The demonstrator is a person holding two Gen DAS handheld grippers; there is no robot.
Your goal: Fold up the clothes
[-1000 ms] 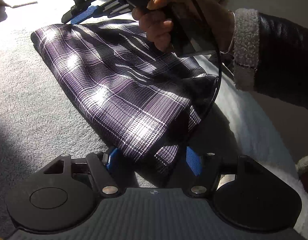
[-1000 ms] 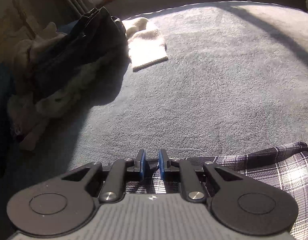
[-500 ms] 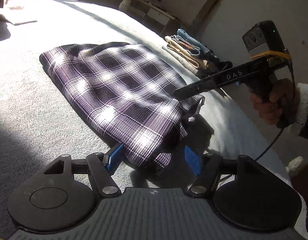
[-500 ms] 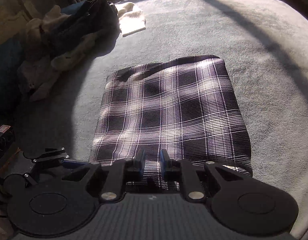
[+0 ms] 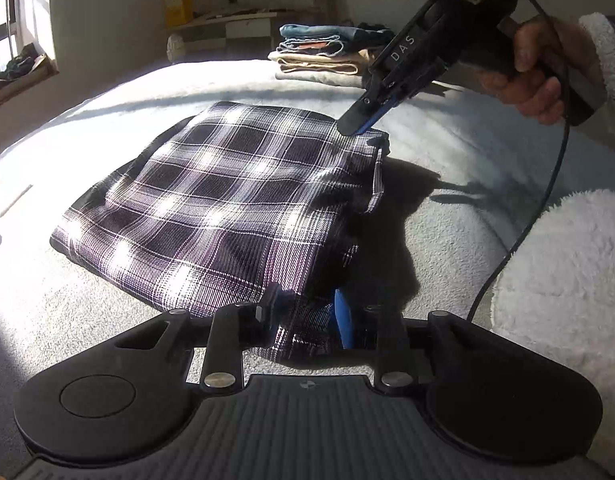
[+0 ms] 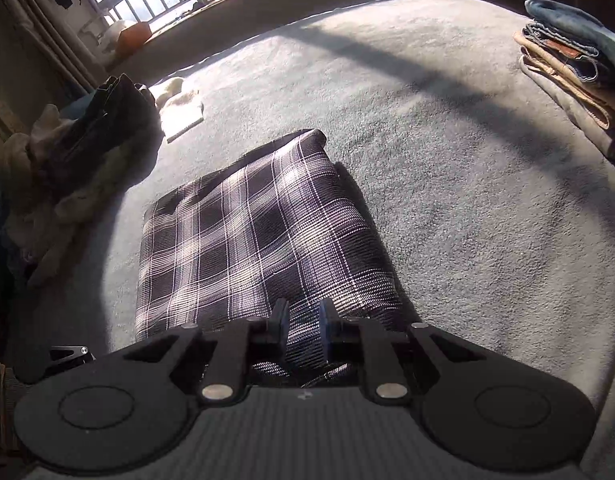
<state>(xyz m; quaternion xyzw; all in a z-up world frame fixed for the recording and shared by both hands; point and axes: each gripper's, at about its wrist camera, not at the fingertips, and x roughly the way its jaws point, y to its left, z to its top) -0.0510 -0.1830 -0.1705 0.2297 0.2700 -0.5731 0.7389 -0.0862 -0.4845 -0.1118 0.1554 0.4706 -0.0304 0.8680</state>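
The plaid garment lies folded into a thick rectangle on the grey bed cover, its long axis running away from the right gripper toward the window side, with one short end at that gripper and the far short end rounded over as a fold. The left gripper sits at the adjoining corner of the near end; its jaws are closing with a wad of plaid cloth between them, and the blue pad looks already against the fabric, though whether both pads press is hard to say. The right gripper's jaws stand narrow, with the near edge of the garment between them, apparently pinched. Seen from the left wrist, the right gripper's tips meet the corner where the layers hang loose. So both hands are at the same short end, and the garment stretches forward from both. Any further fold would probably carry this end along the long axis toward the far one. A stack of folded clothes sits well apart to the right, and an unfolded heap lies to the left.
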